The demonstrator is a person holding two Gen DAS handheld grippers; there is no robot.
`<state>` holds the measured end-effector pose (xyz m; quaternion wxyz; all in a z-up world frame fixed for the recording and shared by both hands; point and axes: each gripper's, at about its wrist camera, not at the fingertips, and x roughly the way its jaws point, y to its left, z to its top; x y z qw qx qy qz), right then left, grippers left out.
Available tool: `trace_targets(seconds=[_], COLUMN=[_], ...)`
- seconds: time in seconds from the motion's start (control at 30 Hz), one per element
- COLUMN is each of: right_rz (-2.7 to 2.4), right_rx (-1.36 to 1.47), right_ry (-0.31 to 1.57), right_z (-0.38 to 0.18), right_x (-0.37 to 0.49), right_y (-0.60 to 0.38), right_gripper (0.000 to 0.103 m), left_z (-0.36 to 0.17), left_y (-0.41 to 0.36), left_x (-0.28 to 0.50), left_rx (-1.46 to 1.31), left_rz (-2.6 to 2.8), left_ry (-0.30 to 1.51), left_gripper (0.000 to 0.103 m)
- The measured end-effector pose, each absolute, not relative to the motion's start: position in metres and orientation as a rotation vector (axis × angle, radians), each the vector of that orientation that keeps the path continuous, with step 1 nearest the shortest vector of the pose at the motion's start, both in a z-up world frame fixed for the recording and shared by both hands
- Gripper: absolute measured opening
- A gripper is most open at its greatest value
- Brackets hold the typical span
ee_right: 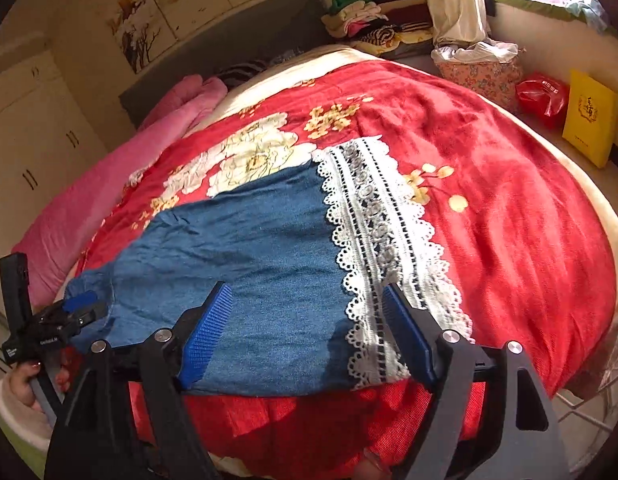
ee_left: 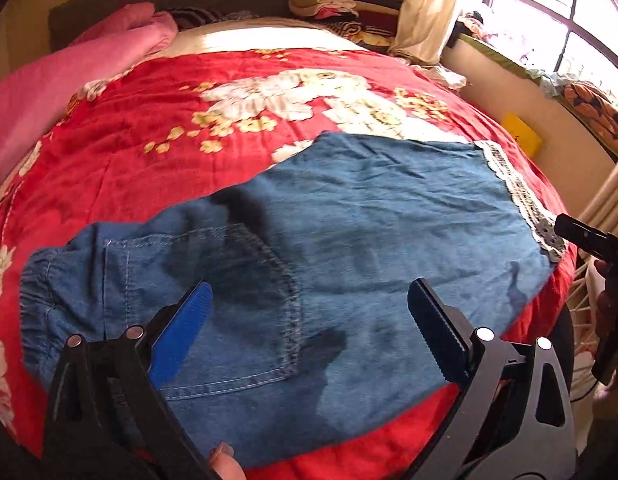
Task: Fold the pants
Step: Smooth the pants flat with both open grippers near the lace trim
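Blue denim pants (ee_left: 329, 240) lie flat across a red flowered bedspread (ee_left: 157, 112), elastic waistband at the left and white lace cuff (ee_left: 517, 196) at the right. My left gripper (ee_left: 309, 300) hovers open over the back pocket (ee_left: 229, 280), blue pads spread wide and nothing between them. In the right wrist view the pants (ee_right: 245, 248) end in the lace cuff (ee_right: 373, 232). My right gripper (ee_right: 307, 300) stands open above the leg's near edge by that cuff, holding nothing. The left gripper (ee_right: 75, 308) shows there at the far left over the waistband, a hand under it.
A pink quilt (ee_left: 69, 76) lies along the bed's left side. Folded clothes (ee_left: 341, 0) are stacked beyond the bed's head. A flowered basket (ee_right: 477, 76), a red bag (ee_right: 543, 96) and a yellow box (ee_right: 589, 120) stand on the floor at the right. A window (ee_left: 549, 12) is at upper right.
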<state>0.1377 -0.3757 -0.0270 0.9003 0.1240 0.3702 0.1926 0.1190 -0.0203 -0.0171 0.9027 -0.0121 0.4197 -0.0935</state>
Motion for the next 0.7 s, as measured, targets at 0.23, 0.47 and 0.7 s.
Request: trace_targets(seconds=[0.23, 0.47, 0.7], right_rz=[0.340, 0.322, 0.349], right_rx=[0.299, 0.305, 0.317], right_ry=[0.715, 0.728, 0.760], right_z=[-0.015, -0.024, -0.039], right_x=[0.119, 0.115, 0.120], right_y=[-0.413, -0.425, -0.420], right_gripper=[0.084, 0.087, 0.087], left_z=[0.014, 0.030, 0.024], left_y=[-0.076, -0.119, -0.164], left_x=[0.125, 0.150, 0.189], left_rx=[0.037, 0.070, 0.124], left_rz=[-0.311, -0.372, -0.446], left_ry=[0.833, 0.827, 0.851], left_gripper=[0.093, 0.093, 0.093])
